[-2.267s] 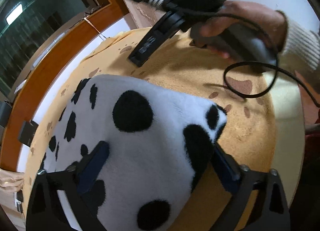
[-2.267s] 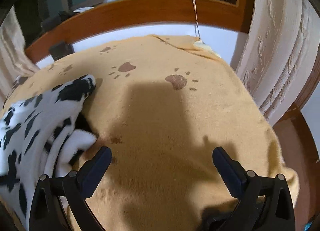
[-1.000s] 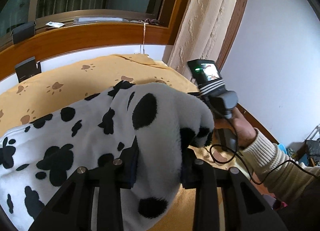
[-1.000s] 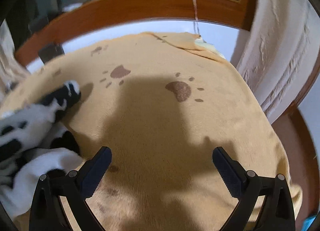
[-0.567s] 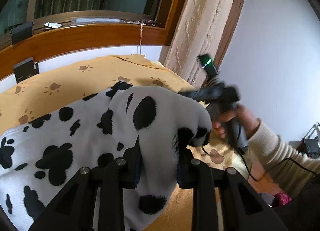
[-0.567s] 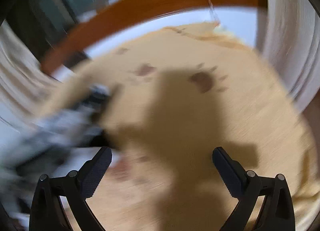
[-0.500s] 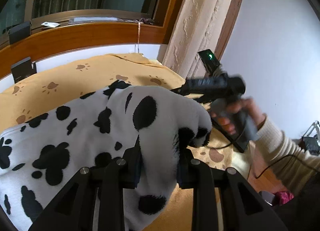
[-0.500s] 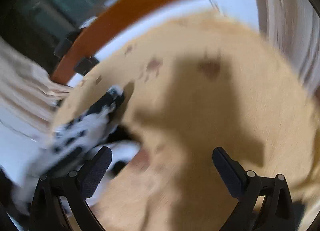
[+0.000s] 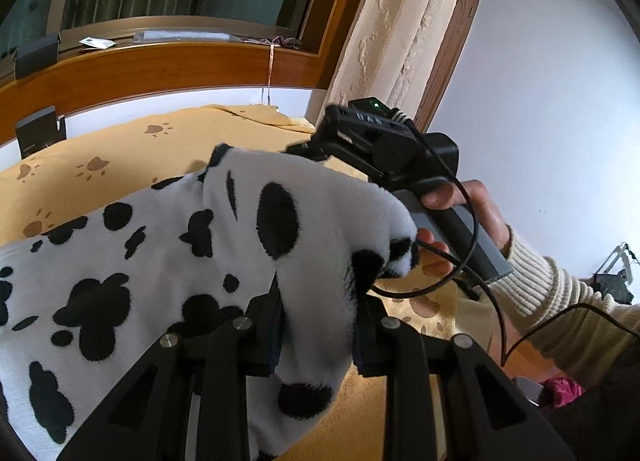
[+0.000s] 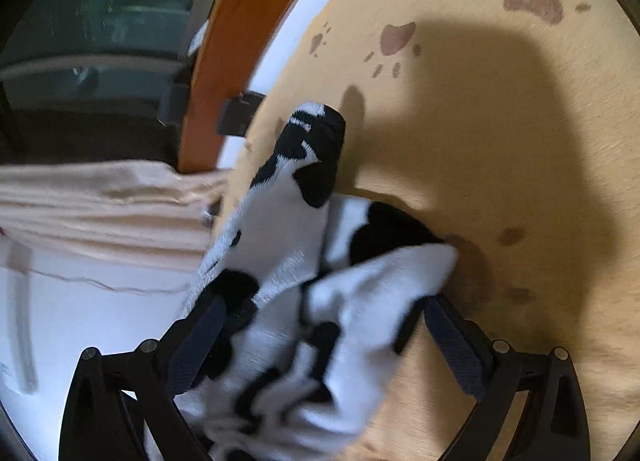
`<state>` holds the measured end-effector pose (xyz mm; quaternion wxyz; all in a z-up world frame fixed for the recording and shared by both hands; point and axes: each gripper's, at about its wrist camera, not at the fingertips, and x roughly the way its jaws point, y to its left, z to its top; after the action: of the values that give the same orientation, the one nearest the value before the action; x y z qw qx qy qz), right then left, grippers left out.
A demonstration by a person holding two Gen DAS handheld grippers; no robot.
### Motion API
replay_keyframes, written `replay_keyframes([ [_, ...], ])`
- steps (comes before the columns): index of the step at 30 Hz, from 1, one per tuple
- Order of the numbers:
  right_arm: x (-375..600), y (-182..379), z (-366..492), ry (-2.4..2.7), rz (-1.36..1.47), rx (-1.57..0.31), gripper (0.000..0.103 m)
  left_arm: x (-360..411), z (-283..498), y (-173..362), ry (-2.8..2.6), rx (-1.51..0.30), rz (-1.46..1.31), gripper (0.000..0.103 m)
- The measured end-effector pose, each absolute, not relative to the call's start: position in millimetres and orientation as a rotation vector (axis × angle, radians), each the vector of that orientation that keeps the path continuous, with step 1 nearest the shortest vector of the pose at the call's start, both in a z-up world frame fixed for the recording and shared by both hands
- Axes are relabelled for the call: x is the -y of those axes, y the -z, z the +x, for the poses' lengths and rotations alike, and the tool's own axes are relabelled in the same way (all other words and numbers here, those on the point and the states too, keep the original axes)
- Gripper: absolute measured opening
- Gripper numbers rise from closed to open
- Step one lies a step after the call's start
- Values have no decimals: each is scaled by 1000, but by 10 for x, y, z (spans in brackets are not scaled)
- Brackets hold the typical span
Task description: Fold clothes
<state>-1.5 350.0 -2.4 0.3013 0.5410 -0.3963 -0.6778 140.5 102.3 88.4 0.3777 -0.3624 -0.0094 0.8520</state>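
The left gripper (image 9: 318, 325), seen from its own wrist camera, has its fingers (image 9: 272, 321) clamped on a raised fold of the spotted fleece garment (image 9: 160, 261), a white plush piece with black patches. From that pinched fold the garment slopes down and away onto the yellow paw-print blanket (image 9: 120, 157), which covers the surface below the wooden window sill (image 9: 160, 65). Beyond the garment's far edge, the right gripper (image 9: 372, 141) is held by a hand (image 9: 472, 221) in a cream ribbed sleeve (image 9: 560, 301), with a black cable (image 9: 472, 269) looping beneath the handle. In the right wrist view, the right gripper (image 10: 320, 325) has its fingers (image 10: 452, 337) spread apart, and a bunched part of the garment (image 10: 320, 281) lies between them; whether either finger touches the fabric cannot be told. A black cuff-like end of the garment (image 10: 316, 133) points toward the window sill (image 10: 224, 61) and rests on the blanket (image 10: 500, 141). A shadow falls across the blanket beside the garment. A beige curtain (image 10: 100, 201) hangs next to the window sill.
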Motion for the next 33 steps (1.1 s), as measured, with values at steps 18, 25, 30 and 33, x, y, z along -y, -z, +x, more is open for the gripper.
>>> replay_keyframes([
  [18,-3415,-52,-50,1952,1491,998,41,-1075,1453,-764,-2141,-5,-939,30],
  [25,-3410,-245,49,2021,1391,899,31,-1075,1592,-796,-2176,-38,-891,30],
  [30,-3147,-713,80,2027,1250,843,31,-770,1716,-997,-2259,49,-813,30],
  [33,-2829,-937,72,2009,1204,786,31,-500,1849,-1085,-2326,119,-761,30],
])
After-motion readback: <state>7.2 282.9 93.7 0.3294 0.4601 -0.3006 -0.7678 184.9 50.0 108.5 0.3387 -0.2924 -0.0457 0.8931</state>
